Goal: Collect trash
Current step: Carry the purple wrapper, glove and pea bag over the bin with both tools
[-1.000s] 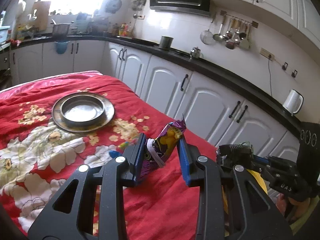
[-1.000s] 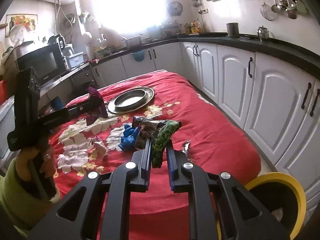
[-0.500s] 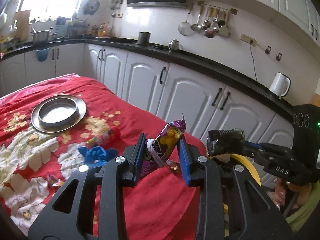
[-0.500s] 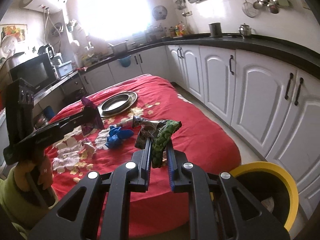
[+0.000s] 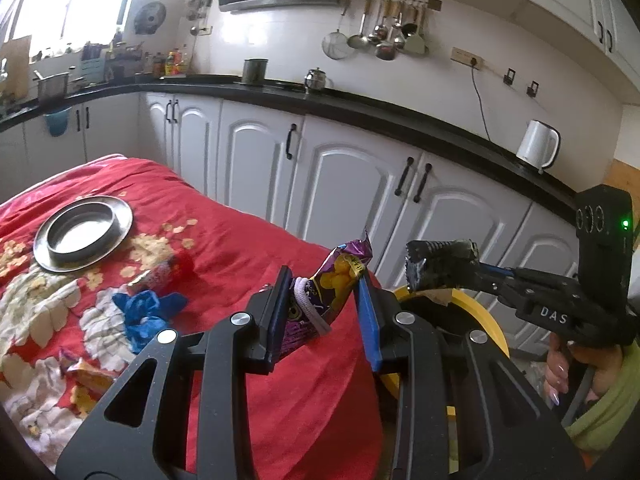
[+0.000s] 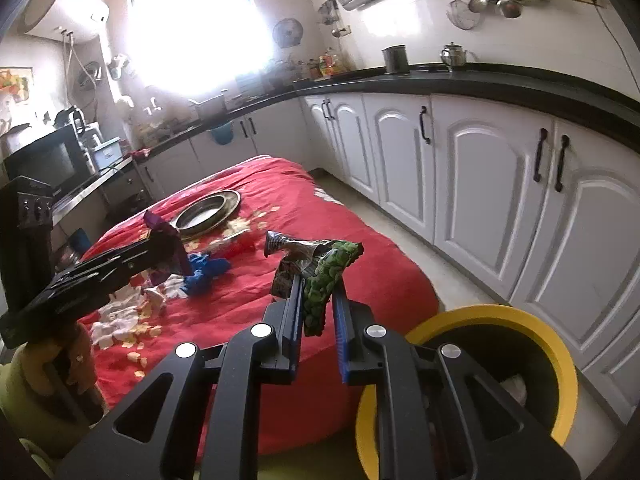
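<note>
My left gripper (image 5: 322,280) is shut on a purple and yellow snack wrapper (image 5: 340,270) with a white band around it, held above the near end of the red floral tablecloth (image 5: 240,248). My right gripper (image 6: 318,284) is shut on a green wrapper (image 6: 328,276) bunched with a dark silvery one (image 6: 290,250). It is just left of a yellow-rimmed bin (image 6: 556,344) on the floor. In the left wrist view the right gripper (image 5: 440,266) hangs over the bin's rim (image 5: 486,314). The left gripper (image 6: 166,246) shows in the right wrist view over the table.
On the cloth lie a metal plate (image 5: 82,234), a crumpled blue piece (image 5: 148,314), a red wrapper (image 5: 170,272) and an orange one (image 5: 86,376). White cabinets (image 6: 480,184) run along the right, with a strip of floor between them and the table. A hand (image 5: 560,368) holds the right gripper.
Both grippers have moved along the table toward its near end, each still holding its wrappers. The plate has slid back in view and the yellow bin has come fully into sight.
</note>
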